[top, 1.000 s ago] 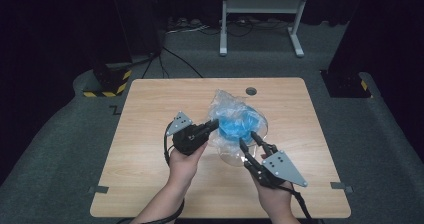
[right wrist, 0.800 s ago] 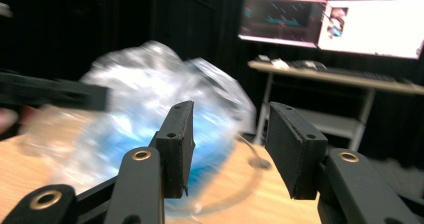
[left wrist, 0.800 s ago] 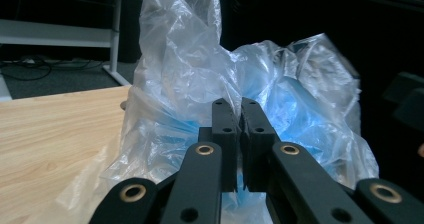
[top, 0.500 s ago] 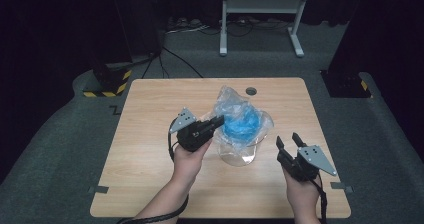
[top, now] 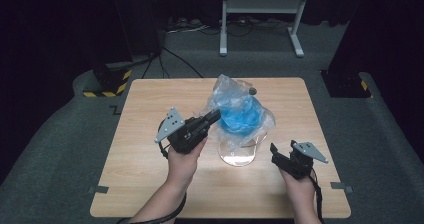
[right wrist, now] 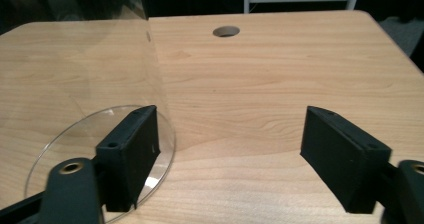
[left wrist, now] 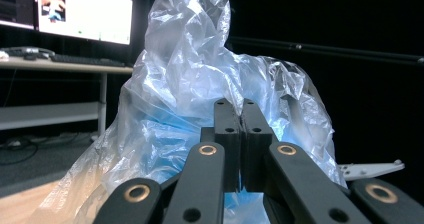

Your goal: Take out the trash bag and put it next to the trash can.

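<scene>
Fingers of left gripper pinched shut on plastic bag w/ blue contents; right gripper at 4 o'clock of glass, fingers just opened, empty, on bench

Light wooden counter with rounded corners, standing on dark grey carpeted floor. A round cable hole pierces its far edge, right of centre. One object rests directly on the surface: a clear glass vessel with a circular base, near the centre, slightly toward the near right. The remaining wood is bare.
</scene>
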Motion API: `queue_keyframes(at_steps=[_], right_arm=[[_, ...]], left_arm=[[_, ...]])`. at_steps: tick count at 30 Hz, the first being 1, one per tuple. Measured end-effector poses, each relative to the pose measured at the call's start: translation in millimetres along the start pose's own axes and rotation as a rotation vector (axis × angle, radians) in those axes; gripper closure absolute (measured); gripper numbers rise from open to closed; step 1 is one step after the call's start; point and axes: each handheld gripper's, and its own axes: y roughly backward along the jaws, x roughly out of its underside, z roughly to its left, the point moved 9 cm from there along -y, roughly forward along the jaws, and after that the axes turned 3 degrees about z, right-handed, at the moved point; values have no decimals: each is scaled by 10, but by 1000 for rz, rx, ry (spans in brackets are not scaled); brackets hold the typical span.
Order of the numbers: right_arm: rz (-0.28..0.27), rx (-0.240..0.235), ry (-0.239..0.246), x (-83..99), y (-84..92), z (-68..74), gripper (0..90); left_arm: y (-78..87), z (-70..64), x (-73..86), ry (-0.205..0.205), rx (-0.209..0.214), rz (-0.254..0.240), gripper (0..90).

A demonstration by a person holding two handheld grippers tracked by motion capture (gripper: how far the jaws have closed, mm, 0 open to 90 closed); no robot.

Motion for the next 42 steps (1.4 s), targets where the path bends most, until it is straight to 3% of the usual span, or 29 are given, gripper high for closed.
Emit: queue_keyframes(at_steps=[7, 13, 24, 30, 36, 42], right_arm=[[5, -12, -16, 8, -26, -3, 184], [20, -10, -17, 24, -88, 11, 160], [46, 35, -10, 52, -189, -11, 159], [61, 38, -24, 24, -212, -50, 159], [39, 15, -6, -107, -237, -16, 160], [51, 6, 39, -16, -176, 10, 160]], left_arm=[[130, -29, -160, -27, -8, -40, 881], [230, 63, -228, -33, -35, -54, 881], [488, 318, -337, -7, -107, -95, 880], [646, 480, -362, -24, -160, -100, 881], [796, 716, -312, -11, -222, -87, 881], [919, 952, -202, -35, -303, -59, 881]])
